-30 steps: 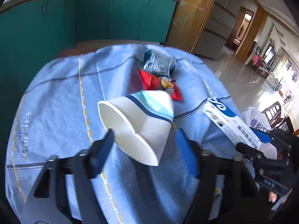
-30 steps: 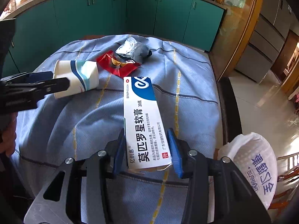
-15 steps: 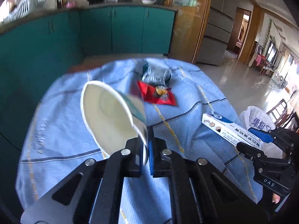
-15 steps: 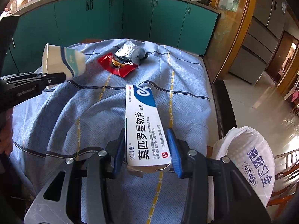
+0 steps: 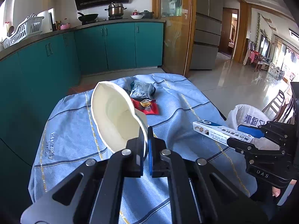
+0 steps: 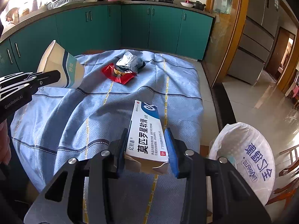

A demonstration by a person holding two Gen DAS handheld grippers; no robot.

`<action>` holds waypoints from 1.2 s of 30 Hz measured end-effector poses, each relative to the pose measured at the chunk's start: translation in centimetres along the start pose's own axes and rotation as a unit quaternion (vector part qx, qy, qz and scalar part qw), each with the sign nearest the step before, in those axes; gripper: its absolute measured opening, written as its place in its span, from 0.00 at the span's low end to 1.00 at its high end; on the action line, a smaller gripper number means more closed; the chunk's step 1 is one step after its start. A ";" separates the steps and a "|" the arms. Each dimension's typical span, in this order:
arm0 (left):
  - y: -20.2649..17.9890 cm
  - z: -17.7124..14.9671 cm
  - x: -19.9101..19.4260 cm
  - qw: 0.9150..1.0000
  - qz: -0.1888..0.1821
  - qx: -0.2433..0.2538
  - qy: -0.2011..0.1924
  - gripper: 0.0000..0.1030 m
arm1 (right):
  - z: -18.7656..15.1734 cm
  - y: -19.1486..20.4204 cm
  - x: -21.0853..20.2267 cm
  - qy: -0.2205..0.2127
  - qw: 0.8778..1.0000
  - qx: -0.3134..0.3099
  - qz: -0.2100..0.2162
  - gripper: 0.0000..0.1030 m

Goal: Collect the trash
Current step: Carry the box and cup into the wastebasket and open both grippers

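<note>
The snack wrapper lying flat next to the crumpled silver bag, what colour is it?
Red, with a yellowish patch in the middle; clearest in the right wrist view.

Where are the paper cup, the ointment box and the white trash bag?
paper cup [image 5: 114, 119], left wrist view, on its pale inner wall.
ointment box [image 6: 144, 136], right wrist view, on the printed top face.
white trash bag [image 6: 248, 149], right wrist view, on the printed side of the bag.

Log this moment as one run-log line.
left gripper: shut on paper cup | right gripper: shut on ointment box | both lifted
</note>
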State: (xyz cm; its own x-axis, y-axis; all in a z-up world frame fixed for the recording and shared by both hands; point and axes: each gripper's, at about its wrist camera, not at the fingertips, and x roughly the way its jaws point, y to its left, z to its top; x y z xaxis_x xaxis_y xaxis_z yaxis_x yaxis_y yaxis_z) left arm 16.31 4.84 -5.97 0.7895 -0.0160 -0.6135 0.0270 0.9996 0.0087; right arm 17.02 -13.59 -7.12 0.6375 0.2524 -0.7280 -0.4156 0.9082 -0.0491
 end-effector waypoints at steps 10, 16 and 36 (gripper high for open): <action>-1.0 0.8 -2.2 1.000 -0.003 0.010 -0.028 0.05 | -0.2 -1.1 -3.1 -0.036 0.999 0.013 -0.020 0.38; -5.3 1.8 -2.3 0.997 -0.045 0.048 -0.037 0.05 | -0.8 -4.3 -6.2 -0.059 0.995 0.033 -0.070 0.38; -31.5 1.0 4.9 0.937 -0.284 0.195 0.050 0.05 | -11.2 -19.4 -12.9 -0.040 0.962 0.187 -0.195 0.38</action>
State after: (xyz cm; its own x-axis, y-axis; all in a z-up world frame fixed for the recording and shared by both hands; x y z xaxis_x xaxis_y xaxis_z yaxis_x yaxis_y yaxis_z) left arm 19.90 -26.75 -8.45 0.5181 -0.5217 -0.6778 0.6641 0.7448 -0.0657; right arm 9.62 -38.19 -4.47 0.7517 -0.1214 -0.6482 0.1186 0.9918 -0.0482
